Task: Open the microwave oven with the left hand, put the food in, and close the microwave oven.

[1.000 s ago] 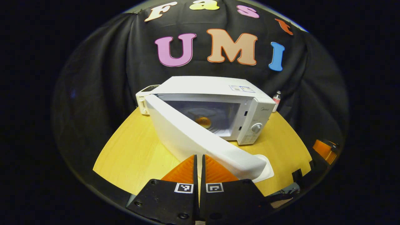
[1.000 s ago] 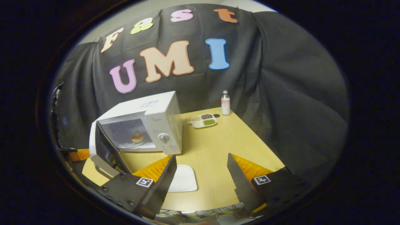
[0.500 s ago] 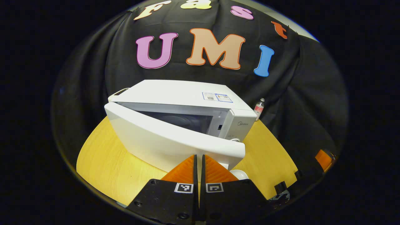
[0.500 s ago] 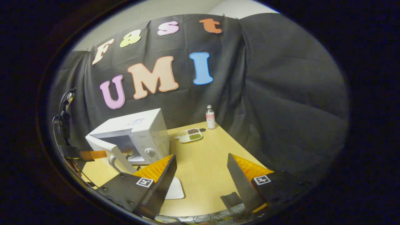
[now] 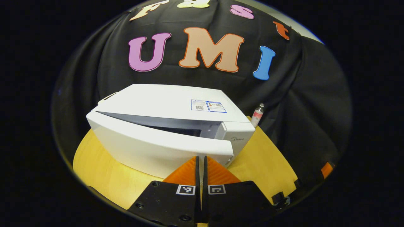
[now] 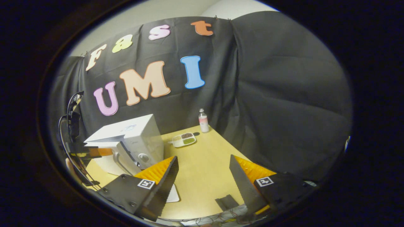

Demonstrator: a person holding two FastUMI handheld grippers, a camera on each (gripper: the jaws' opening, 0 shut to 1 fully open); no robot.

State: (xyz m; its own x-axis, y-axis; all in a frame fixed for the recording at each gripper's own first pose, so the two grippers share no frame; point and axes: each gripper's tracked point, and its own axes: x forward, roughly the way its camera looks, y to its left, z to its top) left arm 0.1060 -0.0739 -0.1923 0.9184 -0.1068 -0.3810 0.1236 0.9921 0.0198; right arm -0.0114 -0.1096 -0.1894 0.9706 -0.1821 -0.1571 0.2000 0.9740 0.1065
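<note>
While the door is ajar: microwave oven (image 5: 176, 126) sits on the desk (image 5: 104, 176), its door (image 5: 157, 146) a narrow gap short of the frame.
Food: behind the door, hidden from both views.
Left gripper (image 5: 201, 164): jaws pressed together with nothing between them, tips at the door's outer face near its free edge.
Right gripper (image 6: 203, 171): jaws spread wide, empty, hovering well back over the desk.
Doing it well: push squarely at the free edge, steady, until it latches.
Risk: the oven may slide back.
</note>
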